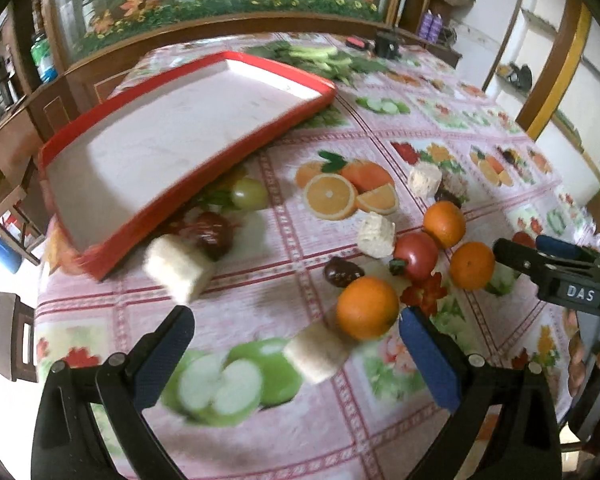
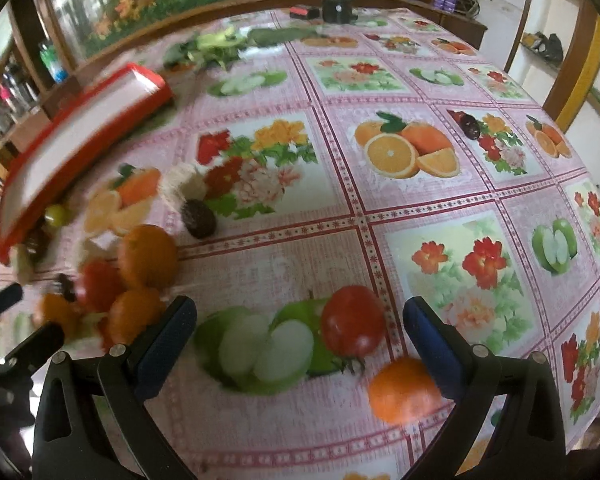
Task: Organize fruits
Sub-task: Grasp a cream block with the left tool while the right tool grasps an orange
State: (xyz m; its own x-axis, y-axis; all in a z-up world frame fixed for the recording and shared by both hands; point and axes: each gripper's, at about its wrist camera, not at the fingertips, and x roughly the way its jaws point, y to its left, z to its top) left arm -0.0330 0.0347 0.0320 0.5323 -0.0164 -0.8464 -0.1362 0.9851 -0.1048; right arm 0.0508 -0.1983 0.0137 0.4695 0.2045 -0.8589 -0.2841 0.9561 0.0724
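Several fruits are lying loose on the tabletop, none of them in the red tray (image 1: 204,168), which is sitting empty toward the far left corner with its near corner overhanging a green grape (image 1: 249,193) and partly hiding a dark reddish fruit (image 1: 214,232). Near the middle, three oranges are clustering around a red tomato (image 1: 416,255): the nearest orange (image 1: 367,307) is lying just beside the left gripper (image 1: 296,322), whose jaws are standing wide apart and gripping nothing, with a pale foam-like block (image 1: 318,354) resting between them. A dark date-like fruit (image 1: 343,272) is sitting just behind that orange, and other pale blocks are scattered around, one of them (image 1: 180,270) touching the tray's near rim; motion blur is softening their edges. In the right wrist view, the right gripper (image 2: 300,316) is hovering with its jaws also spread and empty, a second tomato (image 2: 354,320) lying between its fingers and a blurred orange (image 2: 404,390) sitting close to the right finger, partly cut off by it. The fruit cluster at that view's left is too smeared to count reliably. The tablecloth (image 2: 380,232), printed with oranges, apples and flowers, is making real fruit hard to tell from pictures. Green leafy vegetables (image 1: 320,58) are lying by the tabletop's far edge, with small dark objects beyond them that I cannot identify. At the left view's right edge, fingertips of a hand (image 1: 580,360) are showing behind the right gripper, mostly cut off.
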